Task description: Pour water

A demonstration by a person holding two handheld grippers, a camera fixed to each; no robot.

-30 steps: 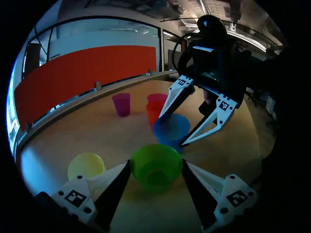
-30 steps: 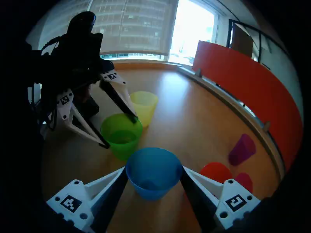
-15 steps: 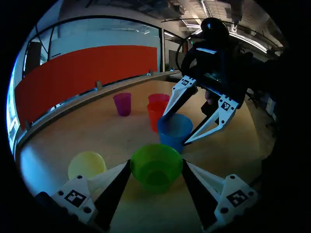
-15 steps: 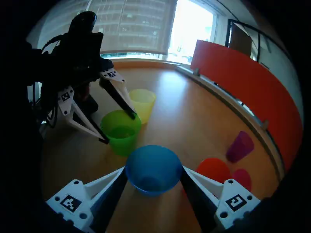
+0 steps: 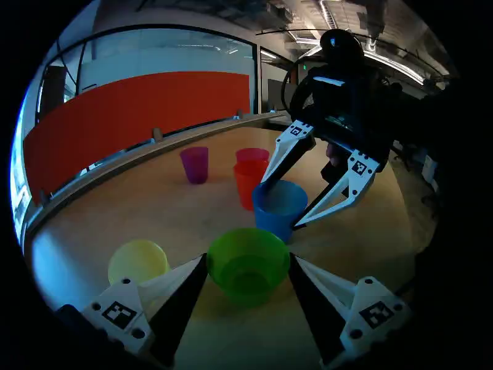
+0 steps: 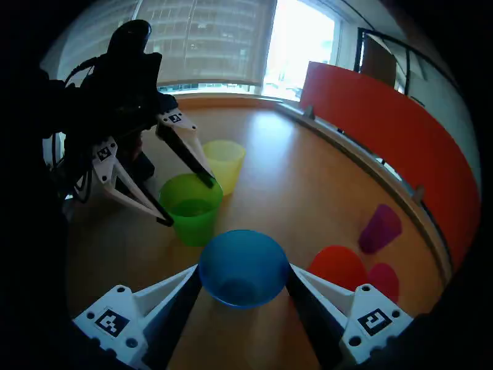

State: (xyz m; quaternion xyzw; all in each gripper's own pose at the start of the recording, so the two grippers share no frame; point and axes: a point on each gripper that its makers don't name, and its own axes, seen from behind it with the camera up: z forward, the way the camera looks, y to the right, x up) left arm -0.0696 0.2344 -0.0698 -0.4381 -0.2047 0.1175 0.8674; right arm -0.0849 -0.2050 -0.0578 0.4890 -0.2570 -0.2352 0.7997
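Note:
A green cup sits between the fingers of my left gripper, which is shut on it; the right gripper view shows the same green cup across the table, held by that left gripper. My right gripper is shut on a blue cup, held upright above the wooden table. In the left gripper view the blue cup hangs just beyond the green one, between the right gripper's white fingers. Both cups stand close together, mouths up.
A yellow cup stands left of the green one. An orange cup, a pink cup and a purple cup stand farther back near the table's rail. An orange wall panel runs behind. A person's dark shape holds the grippers.
The blue cup in my right gripper has risen slightly and shifted a little away from the green cup. The green cup and left gripper stay almost still.

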